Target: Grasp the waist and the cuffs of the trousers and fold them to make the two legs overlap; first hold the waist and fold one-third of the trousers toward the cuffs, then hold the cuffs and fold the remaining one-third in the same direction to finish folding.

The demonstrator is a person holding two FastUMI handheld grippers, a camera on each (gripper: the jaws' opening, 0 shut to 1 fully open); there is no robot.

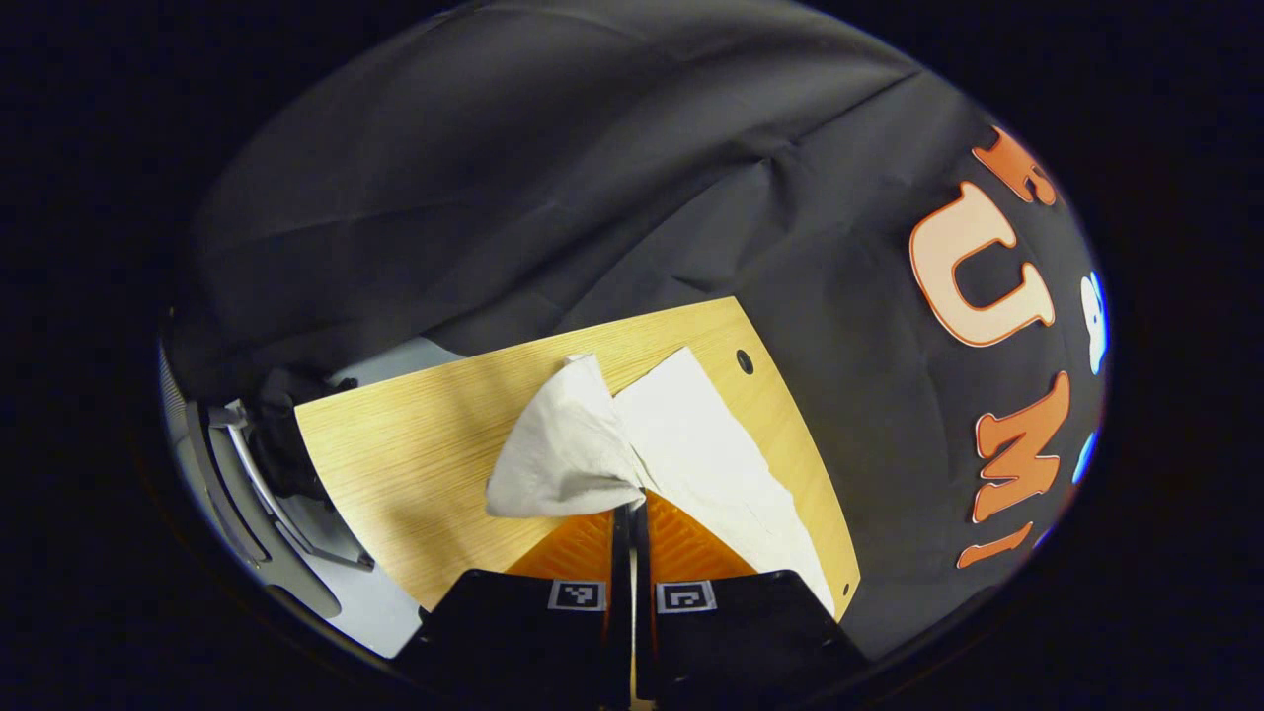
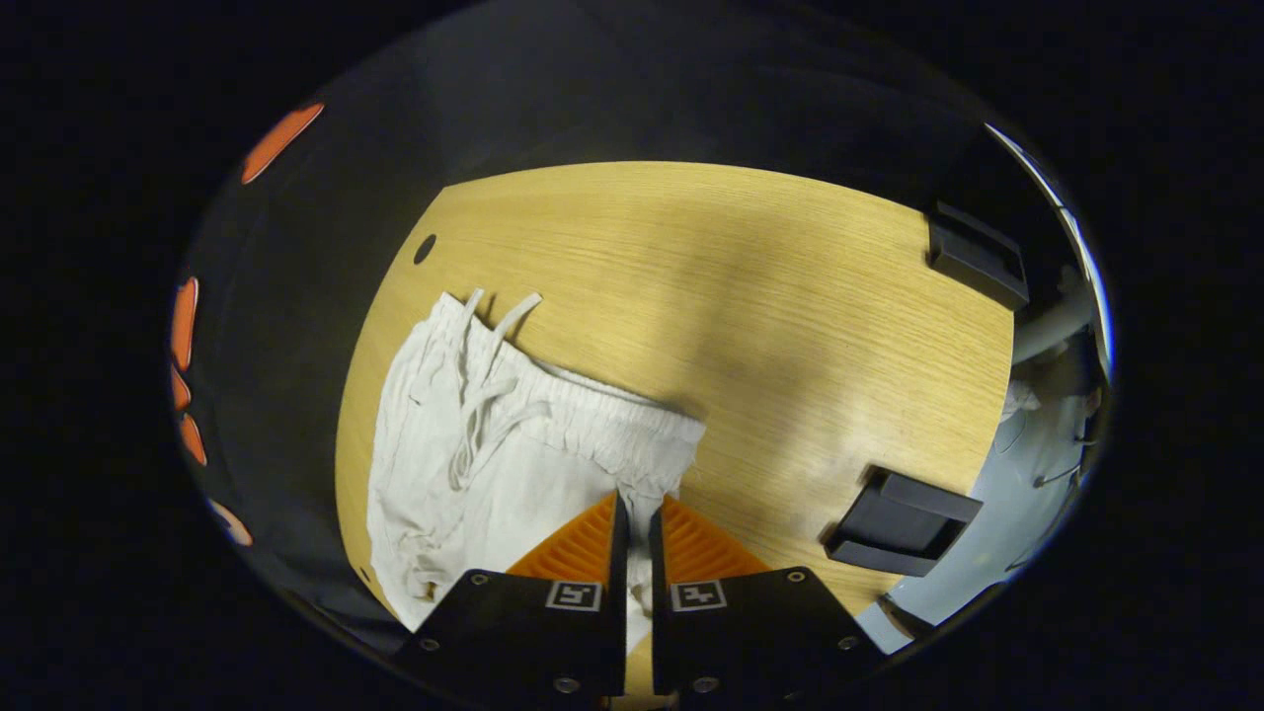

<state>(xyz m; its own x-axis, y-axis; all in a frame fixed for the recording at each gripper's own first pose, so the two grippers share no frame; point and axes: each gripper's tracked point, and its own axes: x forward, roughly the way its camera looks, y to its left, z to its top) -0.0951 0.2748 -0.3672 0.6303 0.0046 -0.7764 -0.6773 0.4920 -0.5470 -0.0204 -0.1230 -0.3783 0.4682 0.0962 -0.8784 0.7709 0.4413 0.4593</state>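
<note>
Over the table (image 2: 790, 296), trousers (image 2: 474, 444) were pinched by both clenched grippers (left (image 1: 632, 509), right (image 2: 637, 504)); level, matched lifting was judged best.

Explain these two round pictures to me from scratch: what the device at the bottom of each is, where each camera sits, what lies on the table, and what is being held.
A person holds a two-finger gripper in each hand, and a fisheye camera rides on each, looking forward along its fingers.

In the left gripper view, the left gripper shows at the bottom, its fingers closed on a bunched bit of the white trousers, lifting that cloth off the wooden table.

In the right gripper view, the right gripper is closed on the trousers' gathered waistband edge. The drawstring lies on the cloth. Two dark blocks sit at the table's far side; what they are I cannot tell.
</note>
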